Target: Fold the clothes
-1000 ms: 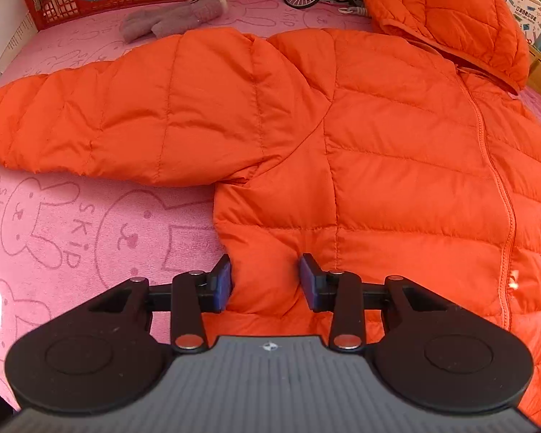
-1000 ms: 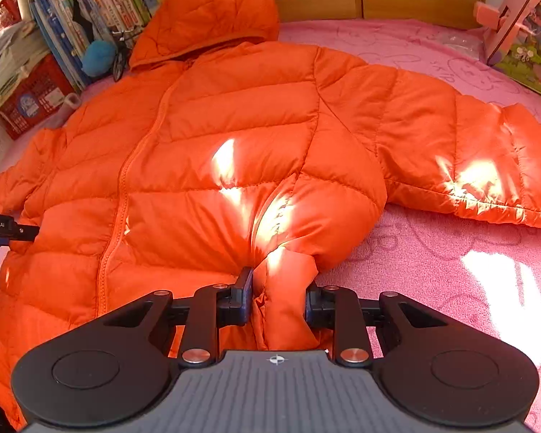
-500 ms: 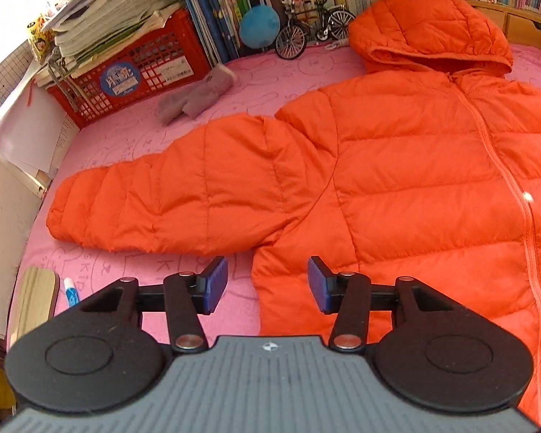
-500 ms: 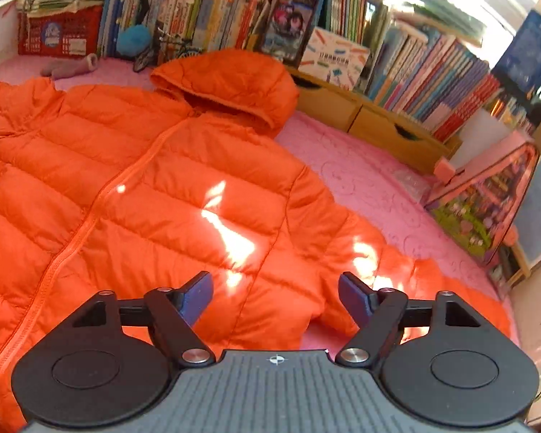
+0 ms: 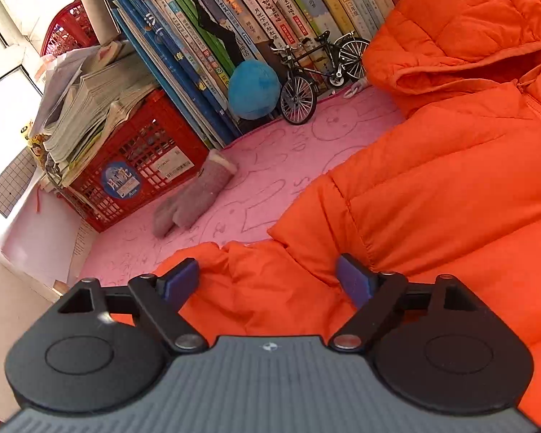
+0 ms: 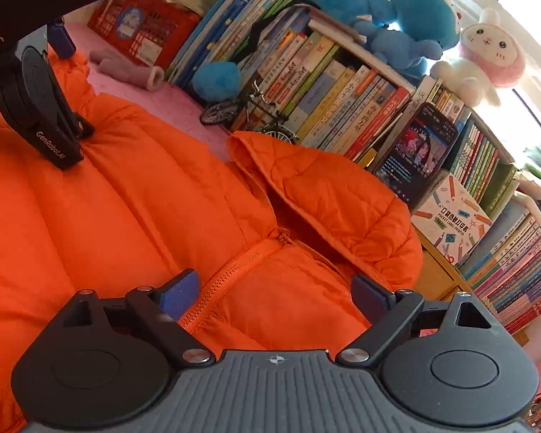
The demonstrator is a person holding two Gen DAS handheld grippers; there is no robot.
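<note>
orange jacket (image 5: 451,195) spread flat on pink blanket (image 5: 270,166), hood (image 6: 328,195) toward the bookshelf | left gripper (image 5: 270,281) jaws spread wide over the jacket's bunched sleeve, grasping nothing | right gripper (image 6: 274,292) jaws spread wide over the jacket's zipper (image 6: 234,267) below the hood, empty

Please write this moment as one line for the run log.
task: fold clothes | left gripper: open, over sleeve | right gripper: open, over zipper | orange jacket: flat, unfolded
</note>
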